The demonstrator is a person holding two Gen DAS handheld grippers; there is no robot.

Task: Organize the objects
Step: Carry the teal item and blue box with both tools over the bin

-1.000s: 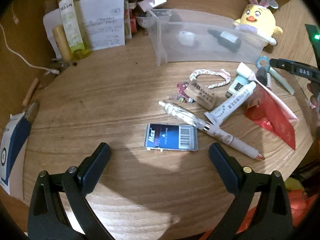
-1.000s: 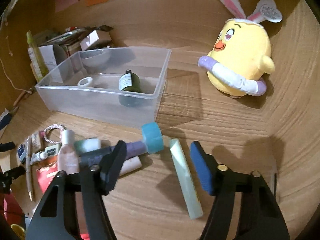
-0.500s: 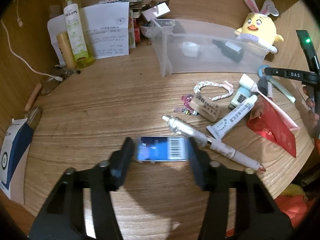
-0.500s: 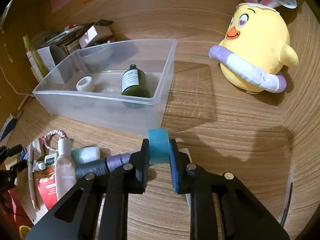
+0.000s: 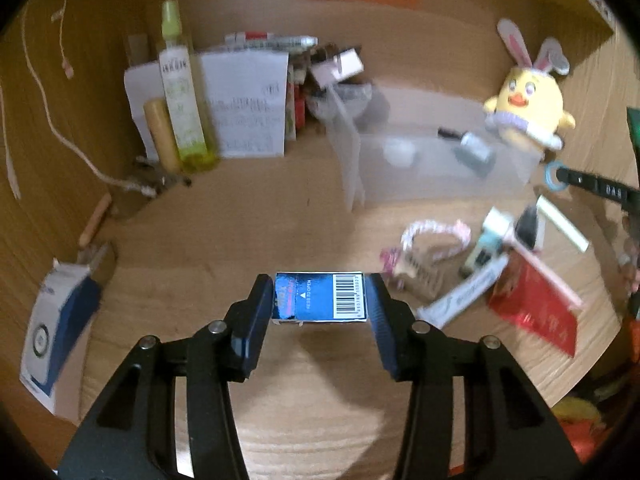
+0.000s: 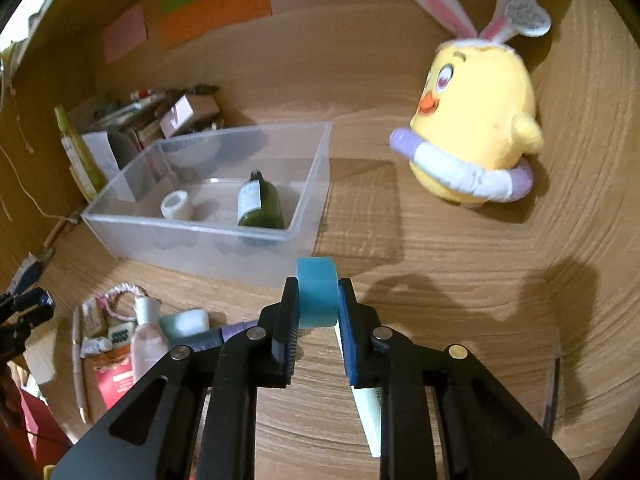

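Wooden desk (image 5: 240, 232) strewn with clutter, walled in wood.

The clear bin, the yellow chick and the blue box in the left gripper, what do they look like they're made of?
Bin: looks like translucent plastic with a frosted sheen; the bottle inside shows through its wall.
Chick: plush fabric, going by its soft, fuzzy, matte surface.
Blue box, clamped in the left gripper: probably glossy printed card, with sharp edges and a barcode.

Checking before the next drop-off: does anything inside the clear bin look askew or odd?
In the clear bin, the dark green bottle lies on its side rather than upright, beside a small white roll. Nothing appears spilled or damaged.
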